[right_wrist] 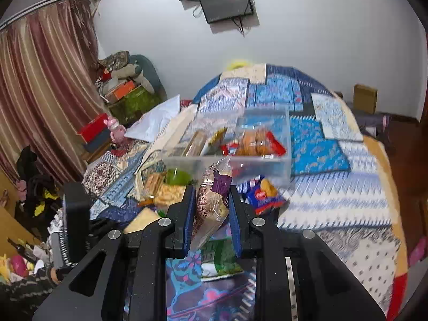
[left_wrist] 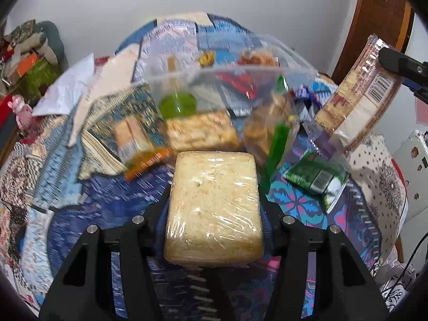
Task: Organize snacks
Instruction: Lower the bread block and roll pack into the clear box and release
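A bed draped in a blue patchwork quilt fills both views, strewn with snacks. Near the centre of the frame in the right wrist view sits a clear plastic container, holding an orange-and-red packet and several smaller packs too blurred to identify. In the left wrist view the same container rises in the upper middle, smeared by motion.

In the lower centre of the left wrist view, the left tool clamps a pale, film-wrapped block of crackers between its fingers, above the quilt. In the lower centre of the right wrist view, the right tool pinches a long biscuit packet with brown and purple printing; the same packet hangs at the right of the left wrist view.

Below it a green packet lies on the quilt. Just in front of the container lie a wrapped tray of crackers and a green cup. A blue snack pack rests just right of the right tool's fingers.
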The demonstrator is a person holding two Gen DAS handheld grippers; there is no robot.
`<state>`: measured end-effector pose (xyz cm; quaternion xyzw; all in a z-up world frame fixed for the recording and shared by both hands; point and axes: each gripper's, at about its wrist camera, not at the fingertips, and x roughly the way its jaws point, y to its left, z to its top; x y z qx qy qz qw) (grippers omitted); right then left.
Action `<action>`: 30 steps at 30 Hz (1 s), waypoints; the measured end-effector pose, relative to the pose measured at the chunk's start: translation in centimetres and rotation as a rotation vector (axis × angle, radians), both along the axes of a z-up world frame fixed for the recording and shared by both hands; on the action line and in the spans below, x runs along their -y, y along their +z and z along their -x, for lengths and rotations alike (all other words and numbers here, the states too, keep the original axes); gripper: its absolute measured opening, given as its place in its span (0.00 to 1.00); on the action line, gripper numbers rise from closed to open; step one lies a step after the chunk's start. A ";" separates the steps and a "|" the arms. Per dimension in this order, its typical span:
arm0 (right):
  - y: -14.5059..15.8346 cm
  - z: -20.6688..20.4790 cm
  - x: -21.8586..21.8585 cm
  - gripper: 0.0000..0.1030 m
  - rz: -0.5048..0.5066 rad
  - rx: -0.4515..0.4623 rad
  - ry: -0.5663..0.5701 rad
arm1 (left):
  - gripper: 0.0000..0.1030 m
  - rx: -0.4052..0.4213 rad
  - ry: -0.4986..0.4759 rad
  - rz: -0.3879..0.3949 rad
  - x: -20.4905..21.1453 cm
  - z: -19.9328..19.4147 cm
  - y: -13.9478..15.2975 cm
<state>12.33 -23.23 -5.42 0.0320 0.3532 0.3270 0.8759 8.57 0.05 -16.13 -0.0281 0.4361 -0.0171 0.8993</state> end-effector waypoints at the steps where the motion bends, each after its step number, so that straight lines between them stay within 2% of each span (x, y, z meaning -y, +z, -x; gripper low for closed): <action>1: 0.3 -0.1 0.0 0.21 -0.001 0.011 -0.003 | 0.54 0.010 0.001 0.001 -0.2 0.0 0.5; 10: 2.8 -2.6 -0.1 0.21 -0.044 0.073 -0.039 | 0.54 0.114 0.029 0.034 -2.3 -2.7 6.2; 16: 3.3 -5.4 -1.4 0.21 -0.069 0.089 -0.051 | 0.54 0.167 0.031 0.023 -2.7 -6.0 8.4; 23: 2.0 -9.2 -3.6 0.21 -0.070 0.072 -0.055 | 0.54 0.149 0.047 0.025 -3.5 -10.9 7.8; 30: -0.9 -13.0 -5.5 0.21 -0.069 -0.002 -0.043 | 0.54 0.086 0.064 0.064 -4.4 -16.0 5.2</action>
